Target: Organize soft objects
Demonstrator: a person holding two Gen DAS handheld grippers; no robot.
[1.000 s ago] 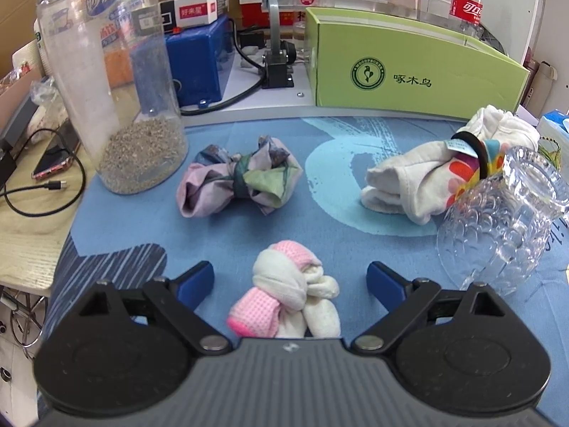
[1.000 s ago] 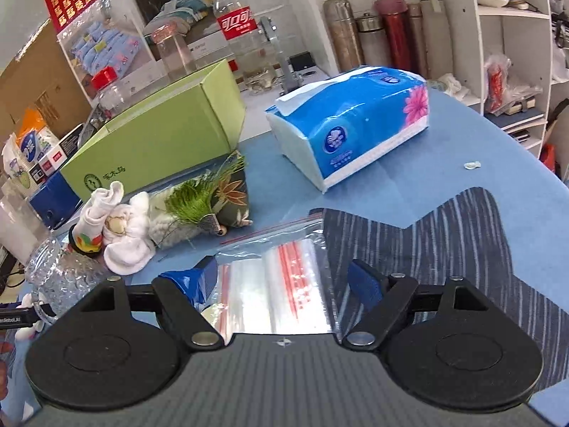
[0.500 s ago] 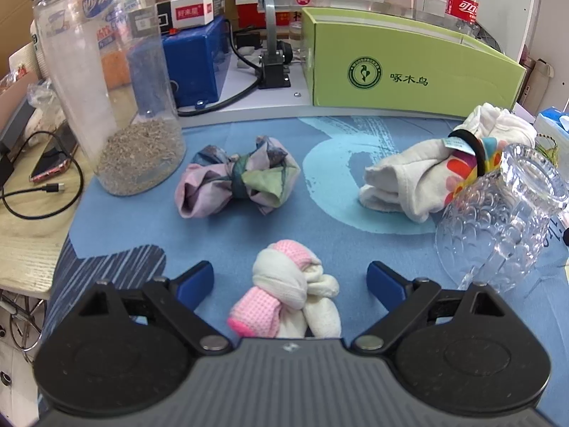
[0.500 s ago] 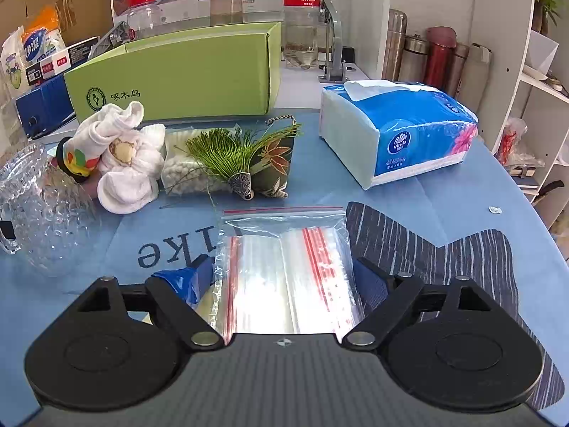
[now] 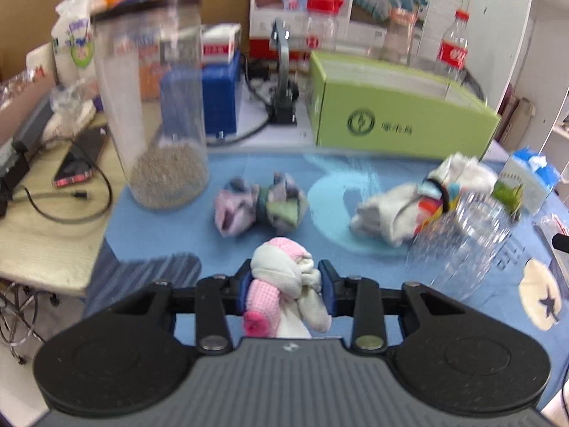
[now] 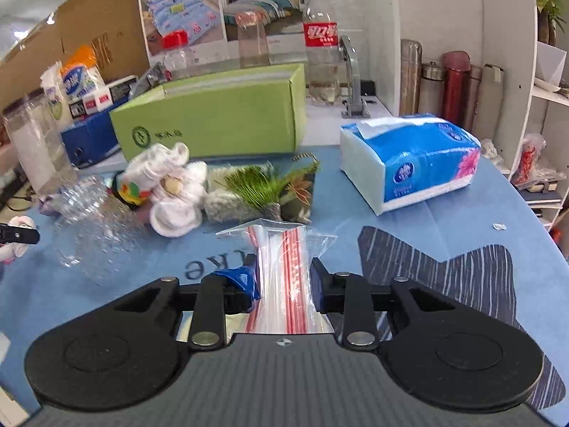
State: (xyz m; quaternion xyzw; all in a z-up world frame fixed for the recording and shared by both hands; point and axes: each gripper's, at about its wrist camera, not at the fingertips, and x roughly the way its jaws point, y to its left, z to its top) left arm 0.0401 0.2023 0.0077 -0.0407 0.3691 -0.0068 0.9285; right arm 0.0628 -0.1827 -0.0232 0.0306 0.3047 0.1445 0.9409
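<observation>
Landmark for all positions: green box (image 5: 402, 114), standing along the back edge of the blue tablecloth (image 5: 170, 227).

Left gripper (image 5: 286, 286): its 2 blue-padded fingers are pressed in on the pink-and-white sock bundle (image 5: 281, 284), 1 pad on each side of the knot. The bundle sits in front of the green box, on the near side of the cloth; the left wrist view is blurred, so whether it rests on the cloth or is lifted cannot be told.

Right gripper (image 6: 284, 279): its fingers pinch the clear zip bag (image 6: 284, 267), which is crumpled narrow between the pads, with its red seal stripes running lengthwise. The bag is in front of the green box and toward its right end, over the cloth.

Other soft items:
- Purple-green sock bundle (image 5: 259, 206), lying in front of the left end of the green box, between the box and the gripped bundle.
- White sock bundle (image 5: 409, 203) with a black band, in front of the right end of the green box, touching the glass mug (image 5: 462, 238), which lies on its side.

Remaining items:
- Tall clear jar (image 5: 156, 114) with grey granules in the bottom, left of the green box.
- Tissue pack (image 6: 409, 160), right of the green box.
- Small pouch with green grass-like print (image 6: 263, 192), just in front of the box, beside the white socks.
</observation>
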